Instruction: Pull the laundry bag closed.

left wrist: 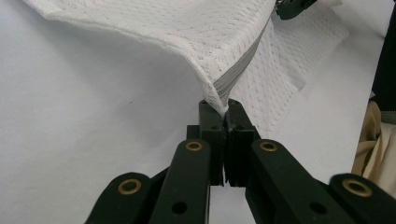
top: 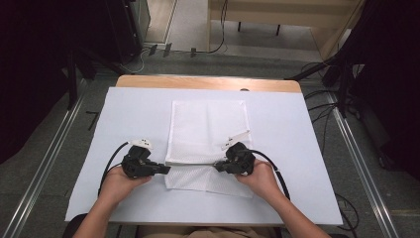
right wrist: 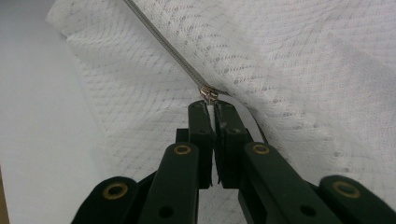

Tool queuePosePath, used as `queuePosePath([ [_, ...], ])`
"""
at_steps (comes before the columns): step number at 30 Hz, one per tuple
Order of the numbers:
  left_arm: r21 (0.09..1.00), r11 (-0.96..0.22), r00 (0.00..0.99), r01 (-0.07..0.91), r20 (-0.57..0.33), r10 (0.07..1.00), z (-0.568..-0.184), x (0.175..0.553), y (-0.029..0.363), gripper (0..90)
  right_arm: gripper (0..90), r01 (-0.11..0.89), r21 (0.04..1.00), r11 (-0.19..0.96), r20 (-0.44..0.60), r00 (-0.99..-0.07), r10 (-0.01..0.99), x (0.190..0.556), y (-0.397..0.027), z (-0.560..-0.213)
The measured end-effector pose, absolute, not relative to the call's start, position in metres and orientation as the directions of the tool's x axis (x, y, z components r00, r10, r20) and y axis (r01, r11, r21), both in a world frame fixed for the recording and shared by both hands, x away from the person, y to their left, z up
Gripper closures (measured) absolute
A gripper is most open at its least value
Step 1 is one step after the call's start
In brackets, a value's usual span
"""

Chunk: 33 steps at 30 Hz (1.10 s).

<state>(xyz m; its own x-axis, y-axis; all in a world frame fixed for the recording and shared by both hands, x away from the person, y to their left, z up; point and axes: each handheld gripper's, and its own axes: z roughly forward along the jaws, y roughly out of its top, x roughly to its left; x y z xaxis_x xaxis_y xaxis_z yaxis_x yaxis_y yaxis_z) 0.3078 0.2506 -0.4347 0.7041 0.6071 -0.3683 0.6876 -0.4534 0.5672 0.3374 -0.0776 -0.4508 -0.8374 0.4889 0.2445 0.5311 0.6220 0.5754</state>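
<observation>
**A lab-style recording station**

A wooden table [top: 208,82] under a white sheet [top: 124,106] stands on grey carpet between floor rails [top: 47,163]. Cables [top: 324,106] trail past its right edge, and dark equipment stands [top: 74,74] flank its far corners.

- A wooden table [top: 208,82] carries a white sheet [top: 297,148] over most of its top.
- Grey carpet floor [top: 49,163] around it, with metal rails [top: 44,163] along both sides.
- Dark cables [top: 322,116] lie by the far right corner.
</observation>
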Motion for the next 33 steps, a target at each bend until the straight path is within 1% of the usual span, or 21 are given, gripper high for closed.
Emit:
queuePosePath([
  [6, 0.568, -0.442, 0.697, 0.694, -0.376, 0.611, -0.434, 0.308, 0.252, 89.1, 88.3, 0.544, 0.578, 0.609, 0.250, -0.828, 0.502, 0.339, -0.084, -0.448],
  [13, 0.566, -0.444, 0.697, 0.694, -0.374, 0.612, -0.435, 0.308, 0.252, 89.1, 88.3, 0.537, 0.575, 0.617, 0.234, -0.831, 0.504, 0.338, -0.091, -0.448],
  [33, 0.562, -0.433, 0.686, 0.705, -0.385, 0.618, -0.435, 0.308, 0.255, 89.1, 88.3, 0.556, 0.571, 0.604, 0.247, -0.818, 0.520, 0.339, -0.108, -0.446],
])
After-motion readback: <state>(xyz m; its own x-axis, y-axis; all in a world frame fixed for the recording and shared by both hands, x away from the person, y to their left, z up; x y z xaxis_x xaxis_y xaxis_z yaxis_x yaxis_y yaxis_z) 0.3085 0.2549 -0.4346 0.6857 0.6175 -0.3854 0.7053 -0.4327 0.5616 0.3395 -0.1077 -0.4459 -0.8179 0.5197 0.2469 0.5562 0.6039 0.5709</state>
